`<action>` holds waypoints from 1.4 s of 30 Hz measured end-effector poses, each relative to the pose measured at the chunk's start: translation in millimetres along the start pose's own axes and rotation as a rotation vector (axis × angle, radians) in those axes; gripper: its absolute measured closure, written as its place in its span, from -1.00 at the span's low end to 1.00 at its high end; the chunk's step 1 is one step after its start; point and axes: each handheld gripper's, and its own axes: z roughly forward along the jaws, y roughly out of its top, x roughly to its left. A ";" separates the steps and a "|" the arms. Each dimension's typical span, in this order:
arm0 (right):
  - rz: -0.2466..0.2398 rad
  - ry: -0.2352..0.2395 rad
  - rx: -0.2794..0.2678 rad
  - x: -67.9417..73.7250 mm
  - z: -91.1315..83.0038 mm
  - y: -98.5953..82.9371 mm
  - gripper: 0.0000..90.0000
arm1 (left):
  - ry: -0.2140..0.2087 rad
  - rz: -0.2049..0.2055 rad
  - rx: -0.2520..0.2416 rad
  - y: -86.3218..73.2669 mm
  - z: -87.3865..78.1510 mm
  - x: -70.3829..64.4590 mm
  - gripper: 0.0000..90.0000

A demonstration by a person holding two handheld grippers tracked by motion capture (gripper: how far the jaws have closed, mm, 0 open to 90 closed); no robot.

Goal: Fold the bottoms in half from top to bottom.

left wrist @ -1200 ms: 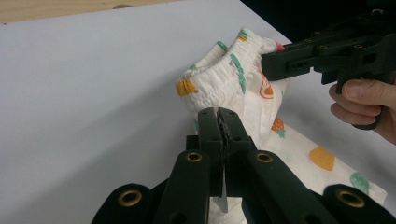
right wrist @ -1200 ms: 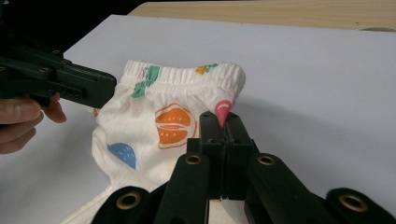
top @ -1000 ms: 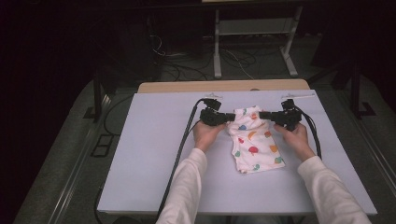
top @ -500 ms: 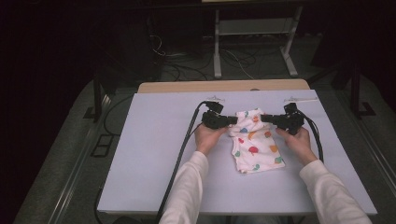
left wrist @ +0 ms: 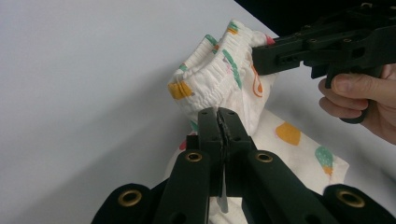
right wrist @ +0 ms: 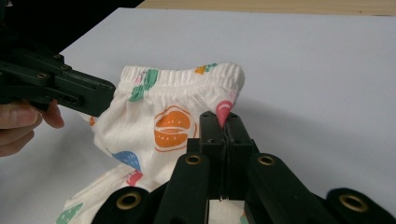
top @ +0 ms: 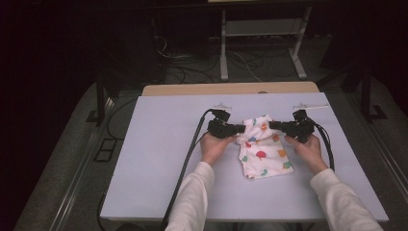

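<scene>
A small white garment (top: 263, 153) printed with coloured fruit lies on the white board (top: 159, 159). Its elastic waistband (left wrist: 205, 77) is raised at the far end. My left gripper (top: 238, 128) is shut on the waistband's left corner, its jaws pressed together on the cloth (left wrist: 220, 117). My right gripper (top: 272, 125) is shut on the right corner, jaws closed over the fabric (right wrist: 225, 122) beside an orange-slice print (right wrist: 173, 125). In each gripper view the other gripper holds the opposite corner: right gripper (left wrist: 264, 58), left gripper (right wrist: 105, 95). The legs of the garment rest flat toward the person.
A wooden table edge (top: 231, 89) runs behind the board. Black cables (top: 190, 149) trail from both grippers toward the person. Two small clips (top: 222, 105) sit at the board's far edge. A metal stand (top: 260, 43) and cables are on the dark floor beyond.
Both grippers have shifted slightly toward the person with the waistband held, so the garment's far edge has come a little nearer. The grips have not changed.
</scene>
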 end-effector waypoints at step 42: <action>-0.022 -0.019 0.056 17.4 -21.0 -26.0 0.94 | -0.037 0.035 0.041 -23.0 -2.6 -30.1 0.97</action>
